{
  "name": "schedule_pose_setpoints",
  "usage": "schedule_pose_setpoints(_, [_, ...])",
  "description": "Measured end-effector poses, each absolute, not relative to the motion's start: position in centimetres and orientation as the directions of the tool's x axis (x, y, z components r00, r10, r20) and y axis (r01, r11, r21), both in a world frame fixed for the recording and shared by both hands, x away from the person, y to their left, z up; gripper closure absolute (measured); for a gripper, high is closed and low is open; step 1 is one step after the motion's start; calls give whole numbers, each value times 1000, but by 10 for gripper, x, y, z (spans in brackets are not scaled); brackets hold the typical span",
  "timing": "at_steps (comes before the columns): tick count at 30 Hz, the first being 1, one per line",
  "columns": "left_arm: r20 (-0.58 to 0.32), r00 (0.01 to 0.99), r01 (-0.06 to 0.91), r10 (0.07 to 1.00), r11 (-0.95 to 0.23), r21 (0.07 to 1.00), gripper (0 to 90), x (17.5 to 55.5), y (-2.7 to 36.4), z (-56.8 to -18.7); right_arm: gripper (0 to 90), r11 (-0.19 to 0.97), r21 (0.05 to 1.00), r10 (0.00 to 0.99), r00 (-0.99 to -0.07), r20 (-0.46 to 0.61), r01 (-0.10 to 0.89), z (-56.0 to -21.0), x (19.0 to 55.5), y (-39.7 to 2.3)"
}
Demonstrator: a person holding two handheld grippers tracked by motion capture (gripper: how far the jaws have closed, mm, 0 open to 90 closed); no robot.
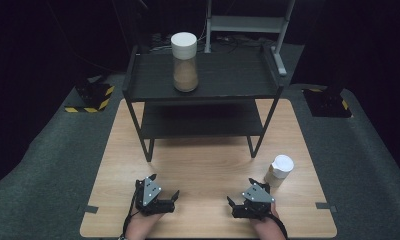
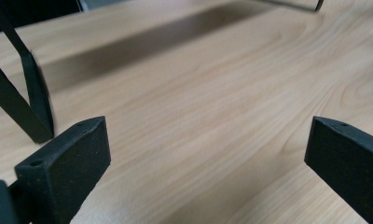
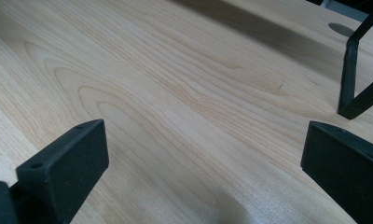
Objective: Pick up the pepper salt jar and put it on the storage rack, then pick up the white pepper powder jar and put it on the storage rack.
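- Left claw [image 1: 164, 191] rests low on the pale wooden worktop [image 1: 208, 160], jaws wide apart, nothing between them.
- Right claw [image 1: 239, 195] likewise, jaws apart over bare wood.
- Small white-lidded jar of tan powder [image 1: 279, 170] stands on the worktop just beside the right claw.
- Tall white-lidded jar [image 1: 184, 62] stands on the black metal shelf rack [image 1: 223, 80], top tier.

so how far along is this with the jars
Looks barely begun. The tall jar stands on the black shelf top; the small jar sits on the table beside the right gripper. Both it and the left gripper are open, holding nothing. Any handling is left.
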State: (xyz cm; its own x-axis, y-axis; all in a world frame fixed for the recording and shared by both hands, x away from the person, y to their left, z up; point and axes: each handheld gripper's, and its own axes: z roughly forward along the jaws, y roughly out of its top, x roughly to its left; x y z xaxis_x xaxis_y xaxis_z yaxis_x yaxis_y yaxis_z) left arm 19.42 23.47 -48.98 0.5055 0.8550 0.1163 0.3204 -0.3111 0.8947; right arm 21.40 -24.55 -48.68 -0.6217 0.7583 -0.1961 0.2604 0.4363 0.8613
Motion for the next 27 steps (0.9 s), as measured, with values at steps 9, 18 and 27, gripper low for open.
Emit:
schedule_pose_setpoints(9, [200,500,309,843,-390,868,4,193,223,-487,0,430,868,752,-630,-192,248,-488,214,-249])
schedule_pose_setpoints(18, [263,516,299,815,-459,836,8,193,213,-485,0,407,883,751,-636,-178,233,-491,212,-254])
schedule_pose_setpoints(27, [251,517,302,818,-449,841,7,194,215,-485,0,406,888,741,-646,-182,216,-493,210,-255])
